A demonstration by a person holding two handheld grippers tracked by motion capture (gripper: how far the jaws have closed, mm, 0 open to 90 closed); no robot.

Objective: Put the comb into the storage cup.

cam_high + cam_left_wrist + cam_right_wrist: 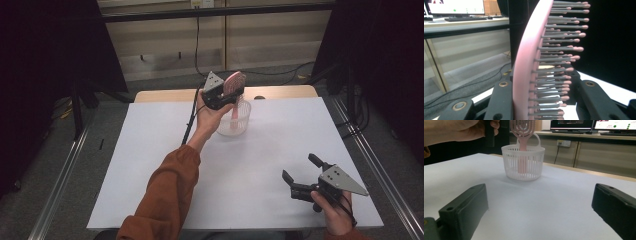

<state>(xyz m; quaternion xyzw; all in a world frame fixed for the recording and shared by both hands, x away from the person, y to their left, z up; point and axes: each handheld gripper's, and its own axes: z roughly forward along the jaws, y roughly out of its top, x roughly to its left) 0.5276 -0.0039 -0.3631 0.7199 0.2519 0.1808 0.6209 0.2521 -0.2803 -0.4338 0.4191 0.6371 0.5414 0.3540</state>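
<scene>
Here my left gripper [226,93] clamps the head of the pink hairbrush [233,83], upper centre, handle down in the white basket [240,121]; it looks light, stiff, slippery plastic, best pinched across the head's rim, while my right gripper [299,175] idles wide apart.

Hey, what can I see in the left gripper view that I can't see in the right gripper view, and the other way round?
The left gripper view brings the pink hairbrush up close: its curved back and rows of round-tipped bristles, clamped between the left tongs. The right gripper view takes in the white slatted basket on the table, with the brush handle reaching down inside it, a hand at the top left, and the open right tongs holding nothing. Both share the pink hairbrush, the white tabletop and monitors on a desk in the background.
</scene>
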